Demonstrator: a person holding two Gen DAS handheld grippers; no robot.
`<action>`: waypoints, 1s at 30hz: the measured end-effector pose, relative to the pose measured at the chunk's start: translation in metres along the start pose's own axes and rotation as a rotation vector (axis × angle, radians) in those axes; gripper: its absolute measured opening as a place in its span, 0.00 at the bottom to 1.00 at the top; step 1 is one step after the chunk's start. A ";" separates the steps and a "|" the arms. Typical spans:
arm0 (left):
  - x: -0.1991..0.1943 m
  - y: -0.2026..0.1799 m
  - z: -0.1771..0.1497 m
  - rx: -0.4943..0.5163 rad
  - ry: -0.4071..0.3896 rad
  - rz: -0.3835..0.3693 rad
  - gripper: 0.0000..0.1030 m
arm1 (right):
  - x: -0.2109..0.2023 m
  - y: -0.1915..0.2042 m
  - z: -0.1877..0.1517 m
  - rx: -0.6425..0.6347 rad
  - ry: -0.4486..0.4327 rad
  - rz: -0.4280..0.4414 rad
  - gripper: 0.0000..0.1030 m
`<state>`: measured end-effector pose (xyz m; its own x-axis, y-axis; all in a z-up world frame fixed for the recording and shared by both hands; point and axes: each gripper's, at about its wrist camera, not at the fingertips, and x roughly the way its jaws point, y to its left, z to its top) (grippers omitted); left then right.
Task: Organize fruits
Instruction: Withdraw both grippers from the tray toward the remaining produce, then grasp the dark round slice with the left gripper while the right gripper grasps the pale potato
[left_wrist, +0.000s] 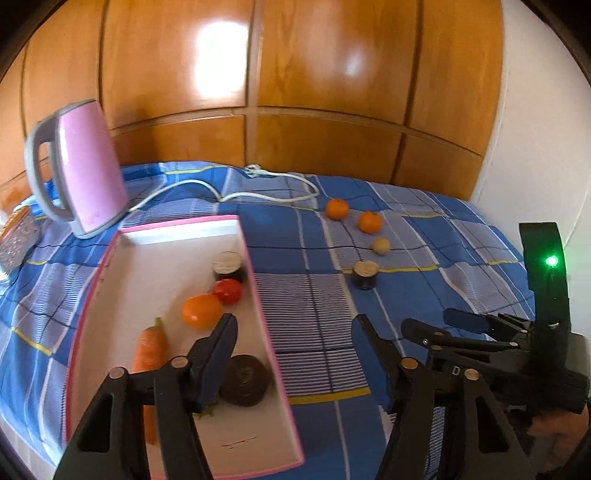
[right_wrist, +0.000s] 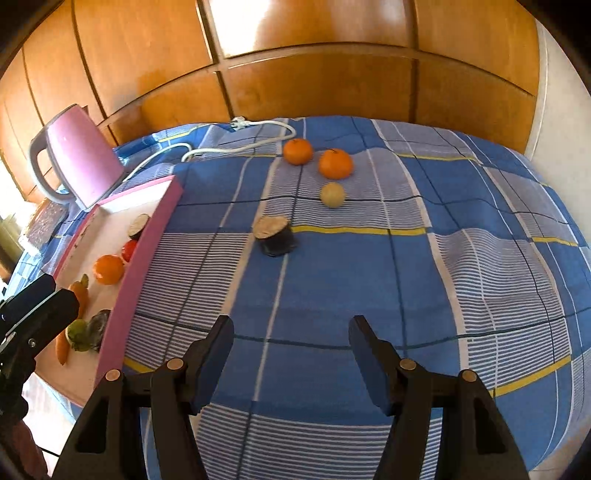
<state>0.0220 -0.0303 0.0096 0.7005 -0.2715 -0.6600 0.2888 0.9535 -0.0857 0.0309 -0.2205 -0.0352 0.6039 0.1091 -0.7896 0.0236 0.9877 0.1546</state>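
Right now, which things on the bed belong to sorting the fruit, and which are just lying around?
Part of the job: pink box, two oranges, pale round fruit, dark cut piece.
Lying about: pink kettle, white cord.

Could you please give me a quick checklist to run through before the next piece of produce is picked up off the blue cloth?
1. Right tongs open and empty: ok.
2. Left tongs open and empty: ok.
3. Pieces left on the cloth: two oranges, a pale ball and a dark cut chunk: not ok, unsorted.
4. Path from right tongs to the chunk clear: ok.
5. Pink tray has free floor: ok.
6. Kettle cord clear of the oranges: ok, though it lies close to the far one.
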 end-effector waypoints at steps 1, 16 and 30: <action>0.003 -0.002 0.000 0.005 0.004 -0.003 0.61 | 0.001 -0.002 0.000 0.005 0.000 -0.006 0.64; 0.049 -0.025 0.017 0.004 0.057 -0.049 0.57 | 0.017 -0.034 0.012 0.066 0.024 -0.055 0.64; 0.098 -0.049 0.029 0.001 0.098 -0.089 0.52 | 0.033 -0.046 0.053 0.037 0.010 -0.035 0.61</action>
<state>0.0954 -0.1072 -0.0298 0.6049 -0.3406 -0.7198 0.3477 0.9261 -0.1461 0.0922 -0.2682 -0.0368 0.5938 0.0763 -0.8009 0.0740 0.9861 0.1488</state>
